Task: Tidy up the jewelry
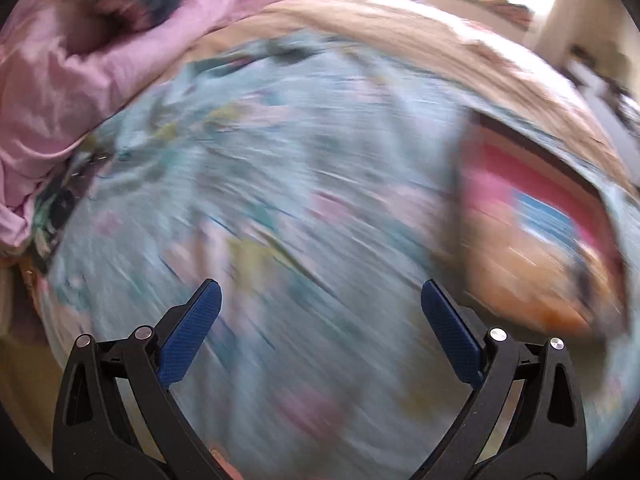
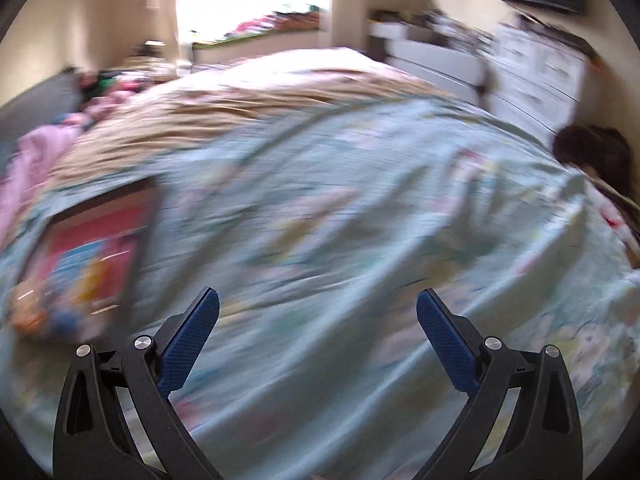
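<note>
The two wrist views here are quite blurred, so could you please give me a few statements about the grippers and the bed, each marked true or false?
1. The left gripper is open and holds nothing. True.
2. The right gripper is shut on a necklace. False: its jaws stand wide apart and empty.
3. A flat pink and blue box lies on the floral bedspread. True.
4. The pink cloth is draped over the box. False: it lies bunched at the bedspread's edge, apart from the box.
5. A white dresser stands beyond the bed. True.
</note>
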Demonstrator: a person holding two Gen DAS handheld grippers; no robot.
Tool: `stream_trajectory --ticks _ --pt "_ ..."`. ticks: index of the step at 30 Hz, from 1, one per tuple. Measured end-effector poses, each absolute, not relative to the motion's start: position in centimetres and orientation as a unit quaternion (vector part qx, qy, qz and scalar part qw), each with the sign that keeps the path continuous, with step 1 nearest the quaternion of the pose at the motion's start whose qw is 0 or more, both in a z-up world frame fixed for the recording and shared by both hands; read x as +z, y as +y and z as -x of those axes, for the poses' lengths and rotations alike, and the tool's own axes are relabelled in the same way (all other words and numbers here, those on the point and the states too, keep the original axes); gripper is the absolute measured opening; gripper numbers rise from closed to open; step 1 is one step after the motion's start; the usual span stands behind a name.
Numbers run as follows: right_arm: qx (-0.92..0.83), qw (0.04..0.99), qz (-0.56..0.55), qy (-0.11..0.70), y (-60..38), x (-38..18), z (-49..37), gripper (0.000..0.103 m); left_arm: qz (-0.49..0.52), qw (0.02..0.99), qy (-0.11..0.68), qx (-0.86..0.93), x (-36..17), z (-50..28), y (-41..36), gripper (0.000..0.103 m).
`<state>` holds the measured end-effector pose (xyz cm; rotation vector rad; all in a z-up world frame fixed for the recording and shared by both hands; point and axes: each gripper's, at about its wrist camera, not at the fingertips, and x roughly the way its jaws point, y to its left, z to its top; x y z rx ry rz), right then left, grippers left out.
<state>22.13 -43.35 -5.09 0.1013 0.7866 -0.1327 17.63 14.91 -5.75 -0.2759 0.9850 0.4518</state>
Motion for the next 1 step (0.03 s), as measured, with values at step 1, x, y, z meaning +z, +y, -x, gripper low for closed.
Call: stream_trajectory --ticks 1 --pt "-0.085 0.918 -0.047 0.384 -44.71 -5.7 -23.22 0.098 0.13 0.843 0.469 0.228 -6.22 -18.49 16.23 0.093"
